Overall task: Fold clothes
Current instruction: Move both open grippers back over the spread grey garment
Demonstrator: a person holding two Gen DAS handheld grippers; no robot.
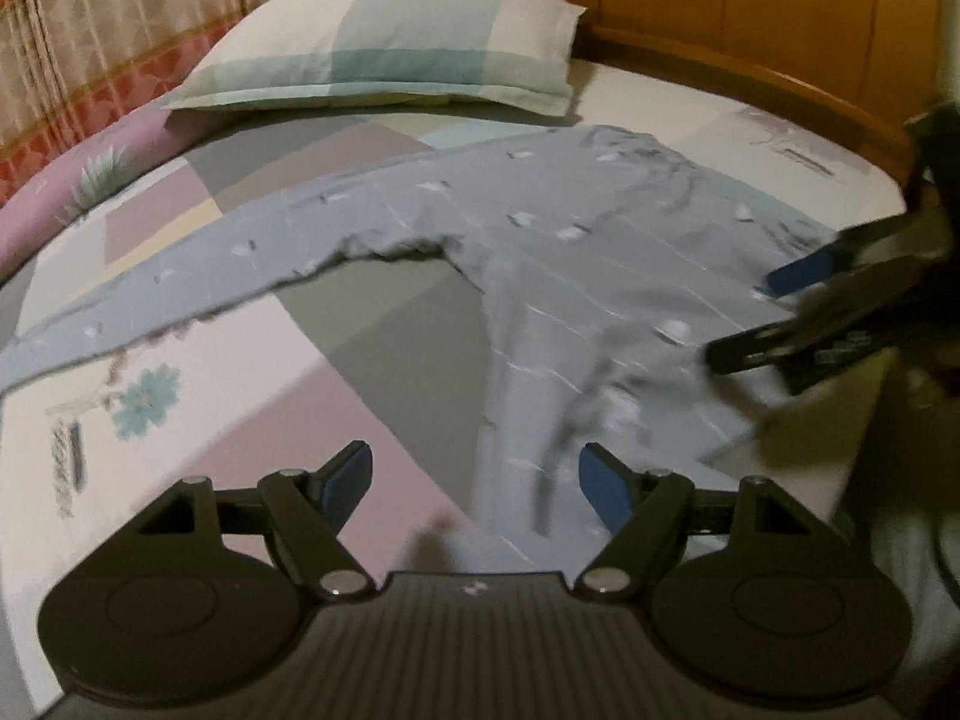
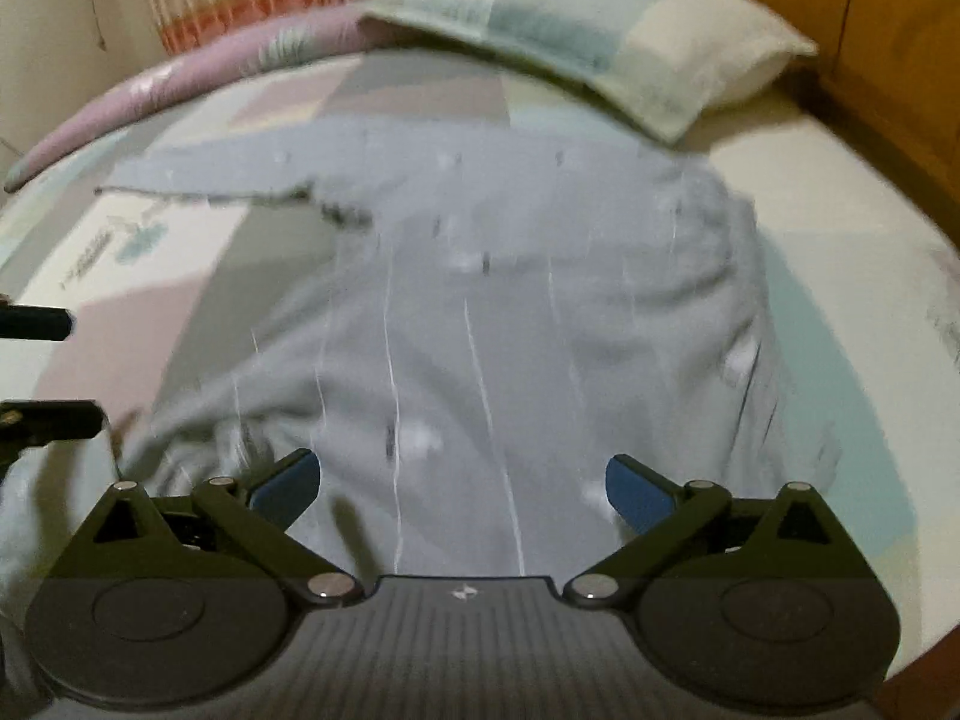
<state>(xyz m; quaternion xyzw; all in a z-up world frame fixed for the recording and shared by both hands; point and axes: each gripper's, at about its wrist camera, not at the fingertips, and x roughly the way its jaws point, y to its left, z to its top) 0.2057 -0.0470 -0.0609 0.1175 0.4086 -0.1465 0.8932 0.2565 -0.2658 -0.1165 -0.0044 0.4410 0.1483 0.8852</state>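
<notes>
A grey long-sleeved shirt (image 1: 576, 276) with thin white stripes and small white flecks lies spread on the bed (image 1: 198, 360), its body running toward the cameras and one sleeve (image 1: 180, 294) stretched out to the left across the patchwork sheet. A checked pillow (image 1: 384, 48) sits beyond it by the wooden headboard (image 1: 750, 12).

The left hand-held gripper (image 1: 474, 480) hovers over the near left edge of the shirt body with its blue pads wide apart and nothing between them. The right hand-held gripper (image 2: 462, 483) is likewise spread wide and empty, poised above the lower middle of the shirt; in the left view it shows at the right edge, low over the cloth.

The risks from here lie mostly in the grasp. The fabric near the left pads is rumpled into a ridge, so a closing pinch could catch several layers at once, or drag the sheet underneath along with it, and the fold would come out lumpy. If the two grippers take hold at uneven spots, the hem would lift skewed and the crease would run crooked. The outstretched sleeve is likely to trail and twist if the body is lifted first. The right view is blurred, so the exact position of the pads above the cloth is hard to judge.
</notes>
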